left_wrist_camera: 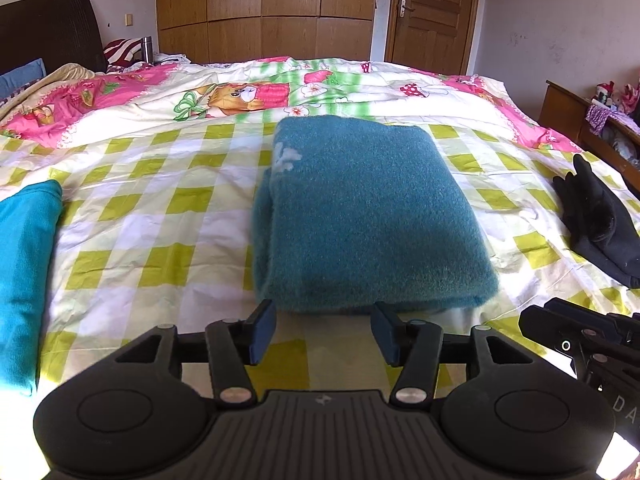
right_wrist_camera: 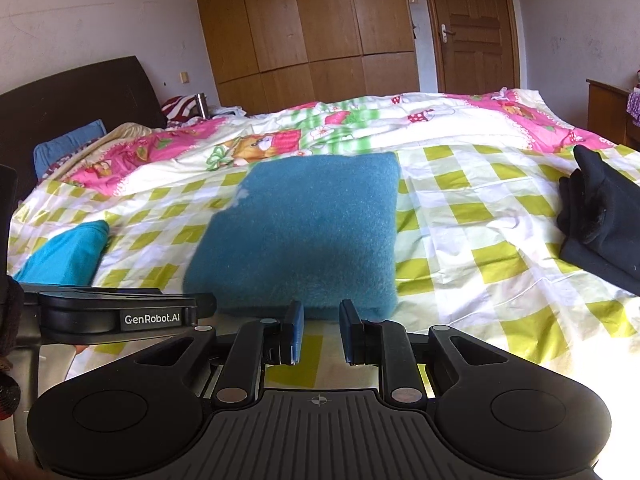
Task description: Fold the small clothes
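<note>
On the bed (left_wrist_camera: pixel 160 184), teal knit (left_wrist_camera: pixel 368 216) lies folded, centered just ahead of my left gripper (left_wrist_camera: pixel 323 330) and right gripper (right_wrist_camera: pixel 320 332); both open, empty. Looks done. Black garment (left_wrist_camera: pixel 604 232) right, blue cloth (left_wrist_camera: pixel 24 256) left maybe pending.

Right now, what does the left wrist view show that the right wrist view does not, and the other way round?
Only the left wrist view shows the left gripper from behind, open, its fingers apart, and the white patch on the sweater fully. Only the right wrist view shows the right gripper, open, and the "GenRobot.AI" label on the other gripper's side. Both show the folded teal sweater on the checked bedspread, the turquoise cloth at left, the black garment at right, and the wardrobe.
</note>
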Tool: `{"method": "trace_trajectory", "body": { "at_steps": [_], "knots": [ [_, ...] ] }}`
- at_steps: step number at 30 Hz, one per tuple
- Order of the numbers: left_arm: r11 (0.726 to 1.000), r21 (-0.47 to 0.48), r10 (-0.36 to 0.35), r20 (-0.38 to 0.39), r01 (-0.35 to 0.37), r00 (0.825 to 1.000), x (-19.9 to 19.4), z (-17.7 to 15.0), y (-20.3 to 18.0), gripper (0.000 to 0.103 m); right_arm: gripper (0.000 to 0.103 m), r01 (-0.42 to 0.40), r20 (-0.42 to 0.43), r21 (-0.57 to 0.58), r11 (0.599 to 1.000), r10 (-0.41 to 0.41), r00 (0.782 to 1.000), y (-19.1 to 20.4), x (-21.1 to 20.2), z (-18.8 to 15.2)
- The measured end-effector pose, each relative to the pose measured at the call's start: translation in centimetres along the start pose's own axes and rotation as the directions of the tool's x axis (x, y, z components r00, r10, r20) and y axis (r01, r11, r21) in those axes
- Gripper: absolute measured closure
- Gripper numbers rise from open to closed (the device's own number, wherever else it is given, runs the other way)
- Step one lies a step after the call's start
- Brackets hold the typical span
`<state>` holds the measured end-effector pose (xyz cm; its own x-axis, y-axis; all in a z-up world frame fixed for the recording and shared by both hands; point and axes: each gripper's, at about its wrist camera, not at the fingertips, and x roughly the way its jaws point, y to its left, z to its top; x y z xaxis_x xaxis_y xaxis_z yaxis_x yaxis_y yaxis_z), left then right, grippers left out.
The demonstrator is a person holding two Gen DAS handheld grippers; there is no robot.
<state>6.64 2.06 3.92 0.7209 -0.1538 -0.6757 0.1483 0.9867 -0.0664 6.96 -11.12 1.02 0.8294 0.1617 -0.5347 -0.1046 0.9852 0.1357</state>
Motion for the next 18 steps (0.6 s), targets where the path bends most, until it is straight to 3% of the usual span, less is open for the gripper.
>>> {"method": "trace_trajectory", "body": {
  "at_steps": [3, 9, 12, 18],
  "knots": [
    [1.0, -0.016, 0.017, -0.009, -0.017, 1.0, -0.7, -1.4, -0.1, 0.015, 0.08, 0.002, -0.013, -0.012, 1.0, -0.002, 1.0, 0.3, -0.4, -0.9],
    [0.998, -0.052, 0.031, -0.027, -0.032, 0.999, -1.5, -4.0, -0.1, 0.001, 0.078, 0.006, -0.066, -0.021, 1.0, -0.008, 0.998, 0.4, -0.4, -3.0],
    [0.997, -0.037, 0.071, -0.034, -0.072, 0.997, -1.6, -4.9, -0.1, 0.0, 0.068, 0.009, -0.076, -0.023, 1.0, -0.01, 0.997, 0.4, -0.6, -3.6],
    [0.994, -0.017, 0.103, -0.048, -0.104, 0.993, -2.1, -6.0, -0.3, 0.0, 0.067, 0.015, -0.097, -0.017, 1.0, -0.017, 0.995, 0.1, -0.6, -4.5]
  ]
}}
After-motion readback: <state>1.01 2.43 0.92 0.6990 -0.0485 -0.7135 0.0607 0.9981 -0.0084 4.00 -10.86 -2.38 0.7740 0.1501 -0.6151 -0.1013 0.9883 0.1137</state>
